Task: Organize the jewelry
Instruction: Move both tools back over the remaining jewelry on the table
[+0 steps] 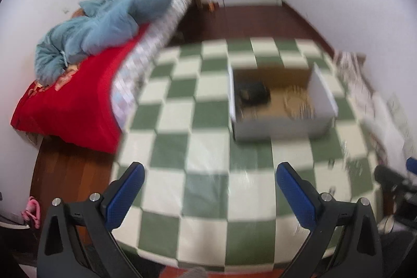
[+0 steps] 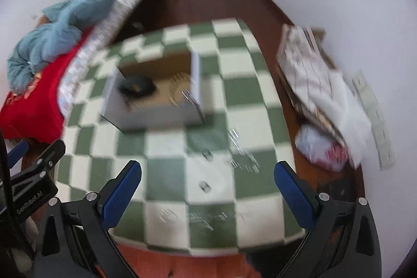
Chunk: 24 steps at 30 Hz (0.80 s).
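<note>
Checkered table (image 2: 166,163): box (image 2: 156,113) far, jewelry (image 2: 242,160) near. Your left gripper (image 1: 209,189) and right gripper (image 2: 207,189) wide open, empty. Blur risks mispick.

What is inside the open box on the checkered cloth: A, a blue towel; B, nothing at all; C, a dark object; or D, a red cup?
C: a dark object lies on the brown floor of the box, toward its left side; blur hides what it is.

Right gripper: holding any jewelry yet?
No. The right gripper is open and empty, and the small silvery jewelry pieces lie on the checkered cloth.
</note>
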Tool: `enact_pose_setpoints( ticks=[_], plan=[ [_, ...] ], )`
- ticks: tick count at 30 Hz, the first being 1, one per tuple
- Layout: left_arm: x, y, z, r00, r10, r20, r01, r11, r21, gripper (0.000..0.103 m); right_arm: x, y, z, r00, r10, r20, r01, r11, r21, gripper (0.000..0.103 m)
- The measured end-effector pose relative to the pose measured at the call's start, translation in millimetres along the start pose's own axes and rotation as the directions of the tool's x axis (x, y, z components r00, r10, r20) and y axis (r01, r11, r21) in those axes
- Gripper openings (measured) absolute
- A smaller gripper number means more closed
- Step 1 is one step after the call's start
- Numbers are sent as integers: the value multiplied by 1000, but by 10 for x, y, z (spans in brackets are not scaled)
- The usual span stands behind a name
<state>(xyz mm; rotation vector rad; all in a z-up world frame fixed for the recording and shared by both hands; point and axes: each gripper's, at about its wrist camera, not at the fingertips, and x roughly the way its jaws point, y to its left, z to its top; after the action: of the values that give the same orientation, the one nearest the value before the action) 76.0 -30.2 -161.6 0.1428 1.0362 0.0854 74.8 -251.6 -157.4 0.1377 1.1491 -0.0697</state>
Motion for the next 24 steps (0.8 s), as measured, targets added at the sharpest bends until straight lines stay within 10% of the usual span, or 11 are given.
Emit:
enact_pose_setpoints(
  ticks=[4,13,19,24],
  plan=[
    [350,-342,-357,989,-52,-137,62,995,73,103,336,-352,-317,993,-19,-115,25,998,52,74],
    [595,-1202,-808,945,-170,-280,244,937,252,102,598,-799,-626,983,-4,-184,29,991,133,73],
    [541,-1434,-853,948,-186,-257,262,917,301,94,621,-951,-554,984,-9,-179,39,985,166,73],
    [484,-1477,-829,935,-255,-249,324,897,301,49,687,-1027,-535,982,-7,-187,43,981,190,73]
  ],
)
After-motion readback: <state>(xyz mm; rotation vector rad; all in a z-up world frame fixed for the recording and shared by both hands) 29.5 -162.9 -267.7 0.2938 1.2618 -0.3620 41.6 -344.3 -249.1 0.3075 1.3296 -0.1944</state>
